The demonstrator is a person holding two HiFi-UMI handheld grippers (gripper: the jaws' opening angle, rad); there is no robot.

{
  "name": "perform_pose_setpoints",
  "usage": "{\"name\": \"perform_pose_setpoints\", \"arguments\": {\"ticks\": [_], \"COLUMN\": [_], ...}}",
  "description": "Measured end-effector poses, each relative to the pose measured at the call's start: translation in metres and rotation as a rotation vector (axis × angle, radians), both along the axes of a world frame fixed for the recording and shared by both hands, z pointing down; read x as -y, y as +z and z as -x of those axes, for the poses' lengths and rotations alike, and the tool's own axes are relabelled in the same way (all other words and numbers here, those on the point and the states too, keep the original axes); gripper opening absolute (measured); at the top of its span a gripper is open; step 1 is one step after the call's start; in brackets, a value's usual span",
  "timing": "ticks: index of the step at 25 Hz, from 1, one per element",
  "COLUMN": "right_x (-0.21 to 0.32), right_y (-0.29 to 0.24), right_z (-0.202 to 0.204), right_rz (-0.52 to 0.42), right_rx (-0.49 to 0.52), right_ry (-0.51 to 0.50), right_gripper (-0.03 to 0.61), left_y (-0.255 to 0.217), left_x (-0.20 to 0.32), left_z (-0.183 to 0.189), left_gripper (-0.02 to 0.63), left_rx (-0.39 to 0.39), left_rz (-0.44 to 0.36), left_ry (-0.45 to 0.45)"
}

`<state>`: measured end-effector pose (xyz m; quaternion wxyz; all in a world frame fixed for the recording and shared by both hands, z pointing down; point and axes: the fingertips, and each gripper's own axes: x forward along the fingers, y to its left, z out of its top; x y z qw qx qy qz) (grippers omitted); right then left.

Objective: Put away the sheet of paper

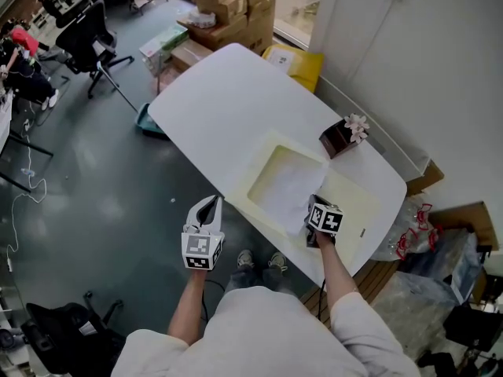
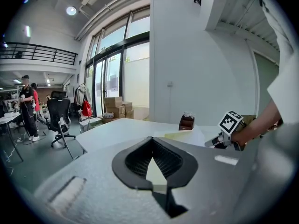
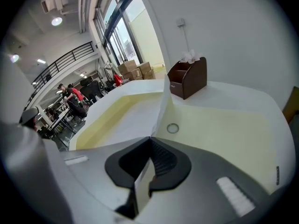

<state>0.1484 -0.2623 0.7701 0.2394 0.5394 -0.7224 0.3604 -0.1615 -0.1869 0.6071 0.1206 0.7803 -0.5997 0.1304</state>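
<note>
At the lower centre of the head view, the right gripper (image 1: pixel 314 207) is clenched on the near edge of the sheet of paper (image 1: pixel 287 183). The sheet lies across the left half of the open pale yellow folder (image 1: pixel 355 201) on the white table (image 1: pixel 228 93), and in the right gripper view its edge rises off the folder and runs between the closed jaws. To the lower left, off the table's edge and above the grey floor (image 1: pixel 102 203), the left gripper (image 1: pixel 211 202) has its jaws together with nothing between them; a brown holder (image 1: pixel 338 138) stands just past the folder's upper right corner.
</note>
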Motion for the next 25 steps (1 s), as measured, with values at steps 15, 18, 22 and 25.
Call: {"name": "perform_pose_setpoints", "arguments": {"ticks": [15,18,22,25], "right_x": [0.017,0.019,0.017,0.019], "right_y": [0.016,0.015,0.021,0.027], "right_z": [0.047,0.056,0.067,0.074], "right_rz": [0.068,0.067,0.075,0.080], "right_rx": [-0.018,-0.017,-0.012,0.000], "right_ry": [-0.125,-0.153,-0.197,-0.216], "right_gripper": [0.003,0.003,0.003,0.003], "left_y": [0.008,0.008,0.008,0.009], "left_x": [0.004,0.006,0.007,0.008], "left_z": [0.020,0.020,0.020,0.023], "left_gripper": [0.006,0.006,0.006,0.006], "left_rx": [0.004,0.003,0.002,0.004], "left_rz": [0.022,0.023,0.024,0.027], "left_ry": [-0.036,-0.036,-0.040,-0.045]}}
